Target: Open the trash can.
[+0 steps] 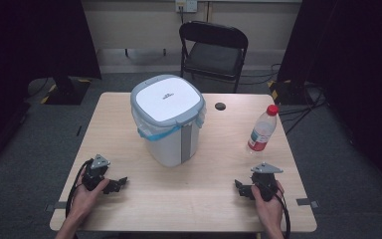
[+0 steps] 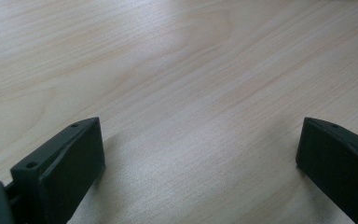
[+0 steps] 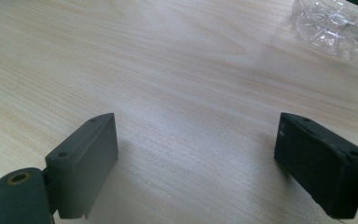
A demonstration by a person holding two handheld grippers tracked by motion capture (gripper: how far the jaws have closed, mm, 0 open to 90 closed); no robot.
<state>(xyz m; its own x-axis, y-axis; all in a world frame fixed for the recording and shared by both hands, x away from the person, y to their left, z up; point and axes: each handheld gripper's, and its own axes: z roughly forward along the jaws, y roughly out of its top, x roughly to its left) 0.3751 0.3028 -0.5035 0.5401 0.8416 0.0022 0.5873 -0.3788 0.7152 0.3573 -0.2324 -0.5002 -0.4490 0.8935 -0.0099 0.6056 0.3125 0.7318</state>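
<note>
A white lidded bin (image 1: 168, 119) stands upright near the middle of the table (image 1: 129, 199), its long axis vertical, its flat lid facing up, with a grey strip running down its near right corner and a blue-edged liner showing under the lid rim. To its right a clear plastic bottle (image 1: 263, 128) with a red cap and red label also stands upright, slightly leaning in the high view, close to the table's right edge. The table is pale wood with a fine grain and a small dark round hole (image 1: 220, 106) behind the bin. Around it lies grey carpeted floor; a black folding chair (image 1: 213, 49) stands beyond the far edge against a light wall, and dark curtains hang on both sides. The left tool (image 1: 115, 185) rests low at the near left of the table in the person's left hand (image 1: 87, 191), its jaws spread wide over bare wood. The right tool (image 1: 240, 188) sits at the near right in the right hand (image 1: 268, 195), jaws likewise wide apart and holding nothing. The bin is well beyond both tools, between them; the bottle is beyond the right tool, and its clear base (image 3: 335, 28) shows at the top right of the right gripper view.
</note>
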